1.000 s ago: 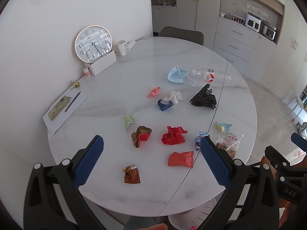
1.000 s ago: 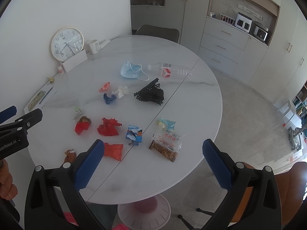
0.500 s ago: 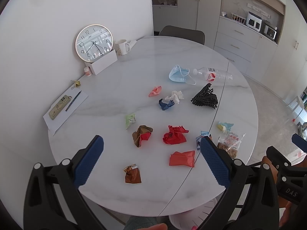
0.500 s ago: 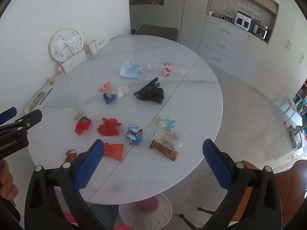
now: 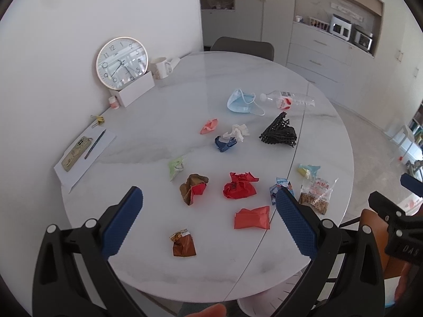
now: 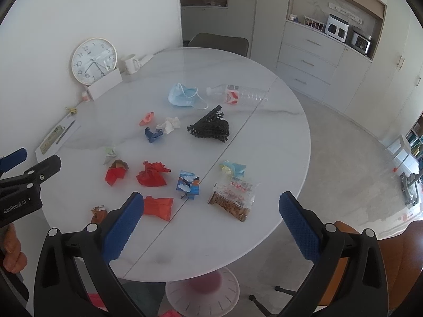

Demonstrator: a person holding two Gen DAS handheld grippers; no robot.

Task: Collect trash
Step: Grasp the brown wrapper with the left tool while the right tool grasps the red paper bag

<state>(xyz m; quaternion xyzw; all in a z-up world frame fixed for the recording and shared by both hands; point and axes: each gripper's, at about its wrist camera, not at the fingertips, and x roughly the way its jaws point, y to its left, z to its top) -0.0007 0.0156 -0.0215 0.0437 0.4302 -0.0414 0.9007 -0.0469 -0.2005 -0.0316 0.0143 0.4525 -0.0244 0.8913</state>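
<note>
Both claws hanging wide open over the littered table [image 5: 148, 132], gripping nothing

The left gripper [image 5: 208, 218] is gaping above the near edge — a brown wrapper [image 5: 183, 243] is lying between its fingers, a flat red packet [image 5: 252, 217] just inside its right finger; the right gripper [image 6: 211, 216] is spreading equally wide, with a snack bag [image 6: 232, 198] and a blue carton [image 6: 188, 183] lying just ahead, the mask [image 6: 182, 96] and bottle [image 6: 238, 95] well beyond

Wrappers [image 5: 240, 189] scattered mid-worktop [image 5: 185, 84], mask [image 5: 242, 102] and bottle [image 5: 288, 99] behind them, snack bag [image 5: 316, 194] at right edge, clock [image 5: 121, 62] and mug [image 5: 160, 68] far left by wall.
</note>
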